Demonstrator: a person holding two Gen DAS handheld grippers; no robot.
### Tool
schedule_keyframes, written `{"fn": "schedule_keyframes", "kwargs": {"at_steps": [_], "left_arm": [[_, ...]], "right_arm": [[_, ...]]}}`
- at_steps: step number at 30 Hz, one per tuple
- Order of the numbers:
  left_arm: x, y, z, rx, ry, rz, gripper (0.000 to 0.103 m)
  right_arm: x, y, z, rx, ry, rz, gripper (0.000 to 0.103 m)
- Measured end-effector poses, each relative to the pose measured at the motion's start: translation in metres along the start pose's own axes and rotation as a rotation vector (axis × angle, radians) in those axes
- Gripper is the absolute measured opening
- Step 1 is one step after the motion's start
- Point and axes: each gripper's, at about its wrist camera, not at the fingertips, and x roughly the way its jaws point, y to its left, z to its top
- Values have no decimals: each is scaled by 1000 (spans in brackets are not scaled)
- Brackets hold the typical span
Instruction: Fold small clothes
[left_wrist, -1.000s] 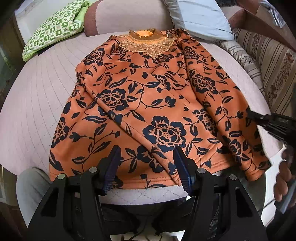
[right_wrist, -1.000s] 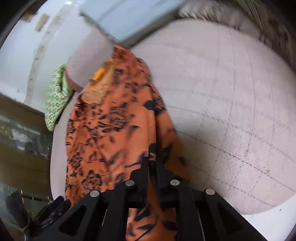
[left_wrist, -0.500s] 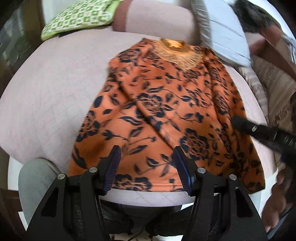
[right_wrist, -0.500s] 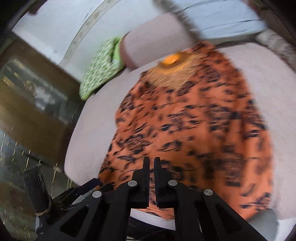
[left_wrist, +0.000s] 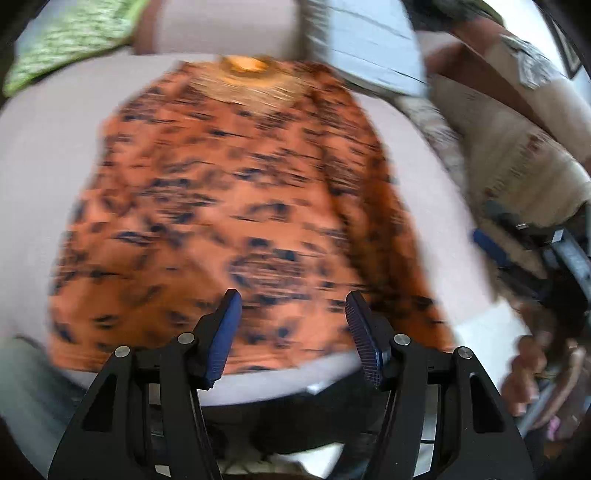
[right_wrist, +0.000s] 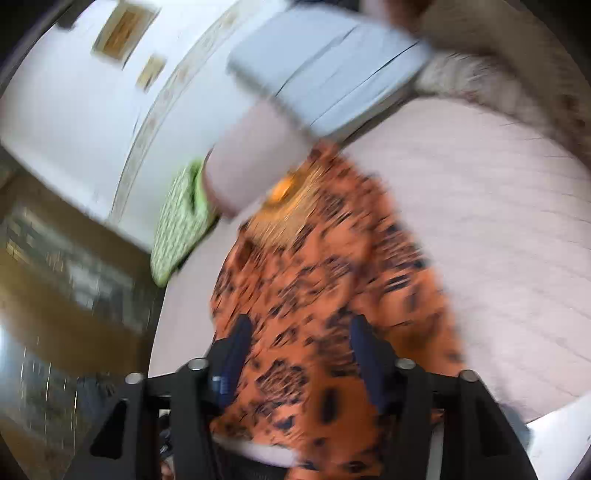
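Note:
An orange top with a dark flower print (left_wrist: 236, 206) lies flat on a pale quilted cushion (left_wrist: 48, 147), its lace collar (left_wrist: 247, 74) at the far end and both sleeves folded in. My left gripper (left_wrist: 291, 325) hovers above the near hem, open, nothing between its blue pads. In the right wrist view the same top (right_wrist: 332, 295) runs away from my right gripper (right_wrist: 299, 354), whose jaws are opening above the hem edge with no cloth pinched. The right gripper also shows blurred at the right edge (left_wrist: 517, 251) of the left wrist view. Both views are motion-blurred.
A green patterned cushion (left_wrist: 70, 40) lies at the far left, a light blue pillow (left_wrist: 369, 40) behind the collar, striped beige cushions (left_wrist: 509, 147) to the right. A hand (left_wrist: 524, 373) shows at the lower right. A wall and a dark floor (right_wrist: 55, 295) lie left of the seat.
My right gripper has gone from shut to open and has lifted and swung. The left gripper's view has shifted and blurred; its jaws keep the same gap. The top lies as before.

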Motion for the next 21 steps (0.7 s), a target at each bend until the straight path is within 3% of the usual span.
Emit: {"fn": "schedule_keyframes", "kwargs": {"at_steps": [5, 8, 10, 11, 12, 13, 14, 21], "left_arm": [[39, -47, 17, 28, 125, -151, 59], [62, -59, 27, -21, 172, -228, 59], [75, -65, 31, -20, 182, -240, 58], [84, -69, 33, -8, 195, -219, 52], [91, -70, 33, 5, 204, -201, 22], [95, -72, 33, 14, 213, -191, 6], [96, -69, 33, 13, 214, -183, 6], [19, -11, 35, -64, 13, -291, 2]], "right_arm": [[-15, -34, 0, 80, 9, -27, 55], [-20, -48, -3, 117, 13, -10, 55], [-20, -52, -3, 134, 13, -10, 55], [-23, -56, -5, 142, 13, -9, 55], [-23, -60, -5, 154, 16, -5, 55], [-21, -63, -5, 167, 20, 1, 55], [-22, -65, -7, 175, 23, 2, 55], [-12, -63, -4, 166, 45, 7, 55]]}}
